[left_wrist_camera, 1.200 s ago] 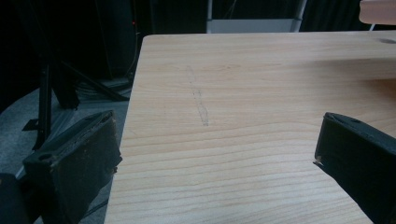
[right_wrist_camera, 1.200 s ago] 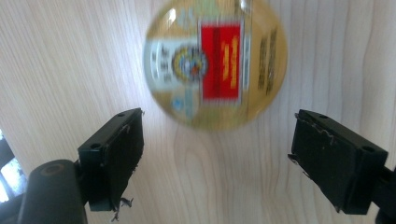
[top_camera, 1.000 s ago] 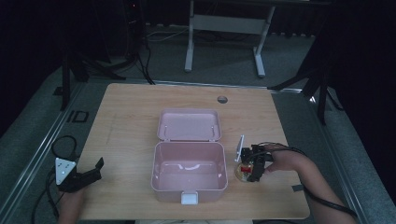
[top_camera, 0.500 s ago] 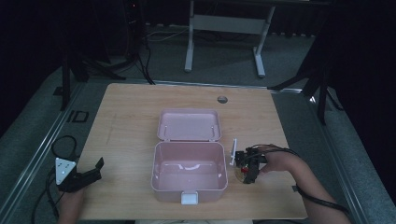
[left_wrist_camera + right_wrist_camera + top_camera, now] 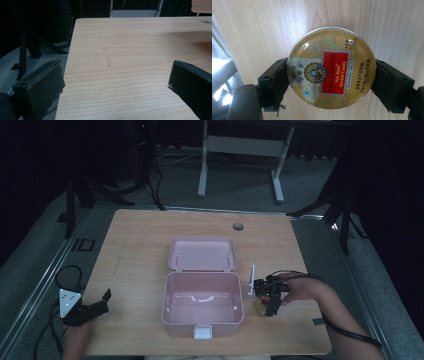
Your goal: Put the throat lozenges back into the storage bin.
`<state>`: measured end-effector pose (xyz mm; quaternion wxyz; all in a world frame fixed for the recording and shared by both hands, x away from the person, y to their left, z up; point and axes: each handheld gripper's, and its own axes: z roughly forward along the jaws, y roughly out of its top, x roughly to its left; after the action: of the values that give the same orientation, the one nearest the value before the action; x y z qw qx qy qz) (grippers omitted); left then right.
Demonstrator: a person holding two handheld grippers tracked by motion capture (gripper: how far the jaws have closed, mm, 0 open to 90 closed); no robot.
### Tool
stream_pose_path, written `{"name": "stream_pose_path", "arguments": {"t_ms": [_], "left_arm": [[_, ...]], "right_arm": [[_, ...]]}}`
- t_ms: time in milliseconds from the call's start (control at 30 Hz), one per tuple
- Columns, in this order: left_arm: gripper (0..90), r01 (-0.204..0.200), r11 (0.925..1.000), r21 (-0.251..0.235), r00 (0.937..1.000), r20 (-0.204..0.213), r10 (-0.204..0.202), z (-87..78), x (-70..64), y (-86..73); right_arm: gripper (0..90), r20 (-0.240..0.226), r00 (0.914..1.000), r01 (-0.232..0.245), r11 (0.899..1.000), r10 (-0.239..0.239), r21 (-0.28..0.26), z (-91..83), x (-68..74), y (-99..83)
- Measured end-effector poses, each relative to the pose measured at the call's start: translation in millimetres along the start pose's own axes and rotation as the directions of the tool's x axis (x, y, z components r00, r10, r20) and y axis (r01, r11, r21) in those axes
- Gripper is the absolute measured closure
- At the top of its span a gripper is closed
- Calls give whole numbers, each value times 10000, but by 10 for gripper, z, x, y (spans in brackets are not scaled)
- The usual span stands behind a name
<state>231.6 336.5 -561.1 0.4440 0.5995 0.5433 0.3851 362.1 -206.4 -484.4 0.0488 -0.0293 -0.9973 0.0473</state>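
Candy tin (image 5: pixel 331 68), now clamped in the right gripper (image 5: pixel 267 301) and lowered just right of the pink box (image 5: pixel 202 304), awaits loading; left gripper (image 5: pixel 95 306) gapes idle.

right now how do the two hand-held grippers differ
The left hand-held gripper is open with nothing between its jaws; the right hand-held gripper is shut on the round candy tin. The left sits at the table's left edge; the right is beside the open pink box. Both have black jaws.

lab/studio | wooden table (image 5: pixel 150 240) | black curtains (image 5: pixel 45 160) | floor cables (image 5: pixel 150 180)
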Motion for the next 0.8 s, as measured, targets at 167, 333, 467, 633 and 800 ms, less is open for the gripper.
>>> {"name": "stream_pose_path", "arguments": {"t_ms": [167,333,467,633,800], "left_arm": [[4,-2,10000,7,10000,16,2,0,1,0],[4,10,10000,16,10000,35,-10,1,3,1],[4,9,10000,16,10000,39,-9,1,3,1],[4,15,10000,24,10000,58,-15,1,3,1],[4,19,10000,20,10000,78,-20,1,4,1]], "right_arm": [[201,-15,10000,55,10000,-55,-66,-252,46,-23],[201,78,9998,157,9999,-157,67,-459,88,-23],[201,160,9998,108,9999,-108,-45,-606,107,-26],[201,289,9996,32,10000,-32,-27,-851,128,-18],[201,583,9983,-1,9996,18,-289,-1076,145,-17]]}}
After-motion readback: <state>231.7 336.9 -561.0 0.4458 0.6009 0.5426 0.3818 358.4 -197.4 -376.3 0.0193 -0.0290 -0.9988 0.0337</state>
